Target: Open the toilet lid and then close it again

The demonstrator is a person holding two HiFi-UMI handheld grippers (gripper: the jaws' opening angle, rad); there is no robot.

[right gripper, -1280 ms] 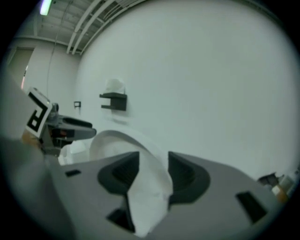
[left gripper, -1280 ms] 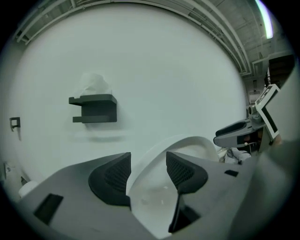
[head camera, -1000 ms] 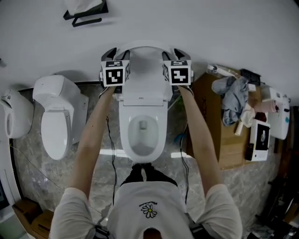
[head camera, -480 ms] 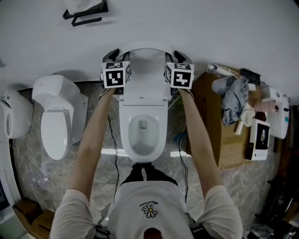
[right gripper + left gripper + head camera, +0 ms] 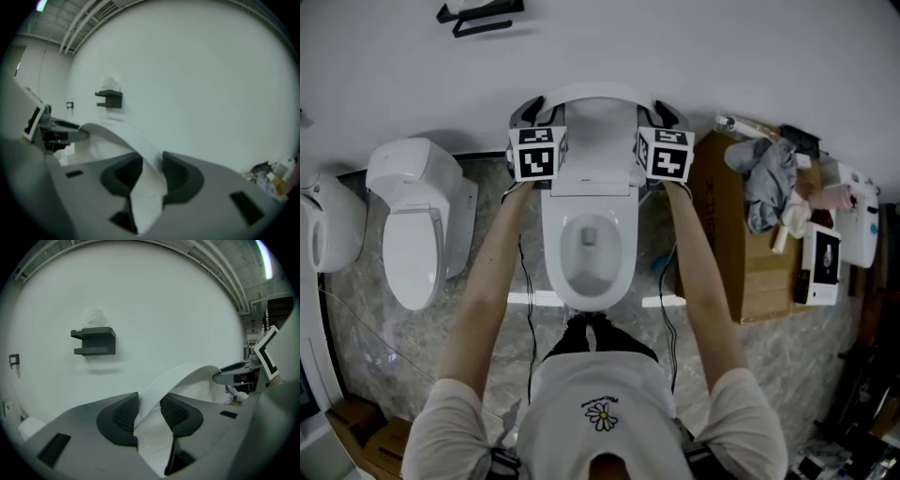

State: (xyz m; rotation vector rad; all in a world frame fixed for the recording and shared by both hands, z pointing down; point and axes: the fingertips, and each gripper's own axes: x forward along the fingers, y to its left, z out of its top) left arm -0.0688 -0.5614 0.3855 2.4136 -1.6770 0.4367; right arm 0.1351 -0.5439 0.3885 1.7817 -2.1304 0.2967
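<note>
White wall backs everything. The left gripper (image 5: 149,405), its jaws closing, pinches the left rim of the toilet lid (image 5: 595,117); the right gripper (image 5: 151,169) clamps the right rim. A second ago both gaped wider beside the upright lid, so opening looks finished and lowering toward the bowl (image 5: 586,253) can begin. The gripper views show pads meeting rim; only the head view shows a second toilet (image 5: 412,225) further left.

We wear a pale short-sleeved T-shirt (image 5: 600,389) printed with a small daisy (image 5: 601,418). Thin black cables (image 5: 528,309) run under each arm. Our left tongs (image 5: 150,409) and right tongs (image 5: 152,172) are grey shells with dark ribbed pads (image 5: 123,412), each topped by a white cube (image 5: 536,154) of black square markers; the left jaws are closing on the edge of the toilet lid (image 5: 592,127)
</note>
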